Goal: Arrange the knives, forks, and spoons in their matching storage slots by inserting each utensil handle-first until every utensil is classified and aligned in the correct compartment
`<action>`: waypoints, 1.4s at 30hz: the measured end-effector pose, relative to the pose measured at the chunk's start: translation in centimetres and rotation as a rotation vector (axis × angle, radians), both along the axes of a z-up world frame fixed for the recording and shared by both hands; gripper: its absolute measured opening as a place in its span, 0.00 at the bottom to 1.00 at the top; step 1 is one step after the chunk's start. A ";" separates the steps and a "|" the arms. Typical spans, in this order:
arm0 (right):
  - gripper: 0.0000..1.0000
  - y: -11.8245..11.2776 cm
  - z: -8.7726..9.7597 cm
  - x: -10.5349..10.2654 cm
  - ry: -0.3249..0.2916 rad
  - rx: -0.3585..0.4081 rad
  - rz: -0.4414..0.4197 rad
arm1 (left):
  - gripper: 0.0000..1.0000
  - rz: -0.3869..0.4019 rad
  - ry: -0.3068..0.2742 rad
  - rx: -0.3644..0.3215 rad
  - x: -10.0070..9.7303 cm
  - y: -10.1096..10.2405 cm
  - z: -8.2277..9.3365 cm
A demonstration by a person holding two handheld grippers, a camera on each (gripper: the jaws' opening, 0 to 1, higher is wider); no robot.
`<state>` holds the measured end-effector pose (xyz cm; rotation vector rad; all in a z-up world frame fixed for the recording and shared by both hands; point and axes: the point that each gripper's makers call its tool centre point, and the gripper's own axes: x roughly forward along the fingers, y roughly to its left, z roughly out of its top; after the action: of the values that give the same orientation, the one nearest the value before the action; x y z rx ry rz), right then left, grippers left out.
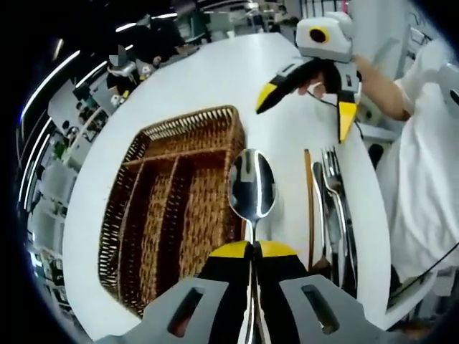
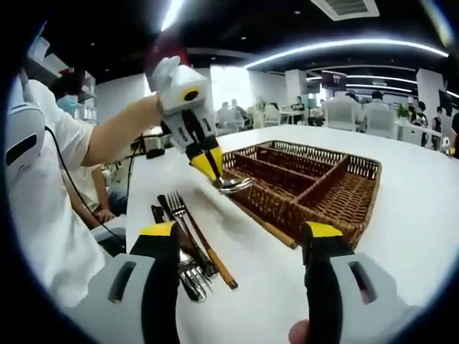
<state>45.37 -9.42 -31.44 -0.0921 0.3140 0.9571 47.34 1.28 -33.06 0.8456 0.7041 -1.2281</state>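
Spoon point(image 1: 252, 188) was polished metal, mirror-glossy, reflecting lights. Forks point(image 1: 336, 188) and knife point(image 1: 320, 208) looked like bright smooth metal too. Chopsticks point(image 1: 309, 208) looked wooden, brown, matt. Tray point(image 1: 159, 236) was woven wicker, rough, warm brown. Table point(image 1: 215, 79) was smooth white, slight sheen. Gripper shells were matt grey plastic, jaws black with yellow tips. Sleeve point(image 2: 43, 143) was white cloth.

White table point(image 2: 423, 186), distant chairs point(image 2: 343, 112) (ceiling light strips point(image 2: 344, 47) overhead)
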 end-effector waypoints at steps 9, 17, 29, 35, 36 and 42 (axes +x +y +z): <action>0.74 0.1 0.5 0.3 -0.016 0.004 0.001 | 0.02 0.033 0.004 0.008 3.0 2.2 0.6; 0.76 -0.1 0.9 0.8 -0.024 -0.010 -0.004 | 0.02 0.057 0.001 0.011 6.0 3.2 1.0; 0.77 -0.3 1.0 1.3 -0.020 -0.012 -0.004 | 0.02 0.076 -0.015 0.015 10.4 3.7 1.9; 0.77 -0.6 1.1 1.6 -0.020 -0.008 -0.007 | 0.02 0.080 -0.021 0.019 12.4 3.6 2.1; 0.77 -0.6 1.1 1.7 -0.019 -0.006 -0.008 | 0.02 0.081 -0.022 0.018 12.7 3.6 2.2; 0.77 -0.6 0.8 2.0 -0.010 -0.006 -0.007 | 0.02 0.074 -0.038 0.018 14.9 2.9 2.5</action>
<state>47.33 -10.07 -30.67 -0.1008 0.3075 0.9485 62.20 4.20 -30.55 0.8481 0.7102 -1.1379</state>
